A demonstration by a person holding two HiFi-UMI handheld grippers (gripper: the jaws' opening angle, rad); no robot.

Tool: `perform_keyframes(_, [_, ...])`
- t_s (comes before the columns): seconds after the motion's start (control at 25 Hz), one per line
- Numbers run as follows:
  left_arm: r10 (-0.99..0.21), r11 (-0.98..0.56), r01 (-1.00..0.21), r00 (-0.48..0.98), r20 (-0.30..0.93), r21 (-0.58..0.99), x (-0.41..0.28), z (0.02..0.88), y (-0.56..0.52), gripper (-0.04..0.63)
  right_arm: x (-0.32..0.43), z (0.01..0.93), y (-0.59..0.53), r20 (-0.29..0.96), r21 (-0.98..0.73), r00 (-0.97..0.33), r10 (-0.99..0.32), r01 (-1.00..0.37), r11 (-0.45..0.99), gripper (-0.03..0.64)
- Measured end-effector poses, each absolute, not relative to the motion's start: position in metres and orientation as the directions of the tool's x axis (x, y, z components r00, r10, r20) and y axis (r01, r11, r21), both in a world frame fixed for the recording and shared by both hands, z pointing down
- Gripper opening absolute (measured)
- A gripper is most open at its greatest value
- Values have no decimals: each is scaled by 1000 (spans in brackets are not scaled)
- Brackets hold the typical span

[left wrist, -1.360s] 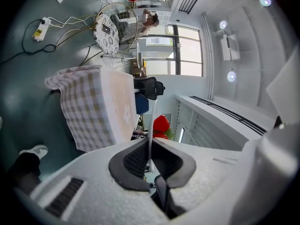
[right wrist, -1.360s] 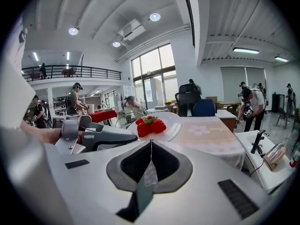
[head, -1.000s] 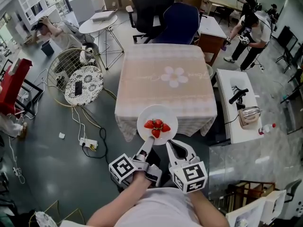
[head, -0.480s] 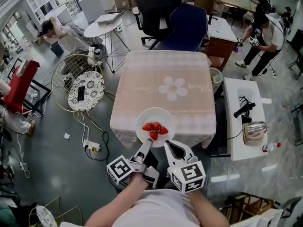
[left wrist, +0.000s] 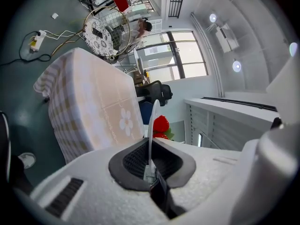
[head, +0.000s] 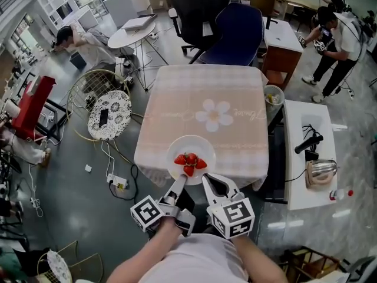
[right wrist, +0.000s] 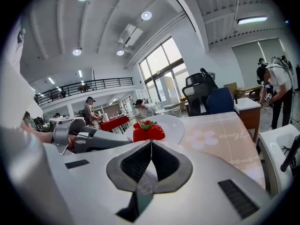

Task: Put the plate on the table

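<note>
At the bottom of the head view, the left gripper (head: pixel 181 183) is seen with its jaws drawn narrow and clamped on the near rim of the white plate (head: pixel 191 144); in the left gripper view the rim is pinched edge-on between the dark pads. Just to its right, the right gripper (head: pixel 207 180) is held with its jaws pressed together and nothing between them, its tips just beside the plate's near rim. Three red strawberries (head: pixel 189 161) with green tops are carried on the plate, grouped near its middle. The plate is held over the near edge of the table (head: pixel 177 99), which is covered by a pale pink checked cloth printed with a white flower (head: pixel 214 114). Whether the plate's underside touches the cloth cannot be told. Beyond the table's far edge, a blue chair (head: pixel 238 31) and a black chair (head: pixel 197 7) are parked.
</note>
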State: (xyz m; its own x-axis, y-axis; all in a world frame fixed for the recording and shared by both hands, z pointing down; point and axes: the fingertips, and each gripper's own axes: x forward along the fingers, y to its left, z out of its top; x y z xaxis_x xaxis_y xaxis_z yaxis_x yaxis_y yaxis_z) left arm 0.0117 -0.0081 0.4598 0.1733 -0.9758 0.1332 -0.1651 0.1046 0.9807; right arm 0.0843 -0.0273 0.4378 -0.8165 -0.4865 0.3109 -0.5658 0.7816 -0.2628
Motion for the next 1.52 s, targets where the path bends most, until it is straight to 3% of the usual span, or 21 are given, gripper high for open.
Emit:
perform_keyframes(0.48, [-975,140,-99,157,154,985,-32,495,-37,15,41,462,-60,376,-242,-794,-477,-581,777,5])
perform_keyframes(1.16, [-930,119,-23,348,119,993,-118,498,-149,15,-49,460,-142,459,-186,-650,-606,-737,650,5])
perform_keyframes(1.52, [-883,100,6,461,86,995,-130,498,-183,15,-68,453,-167,459,-167,-555,-694,-821,547,5])
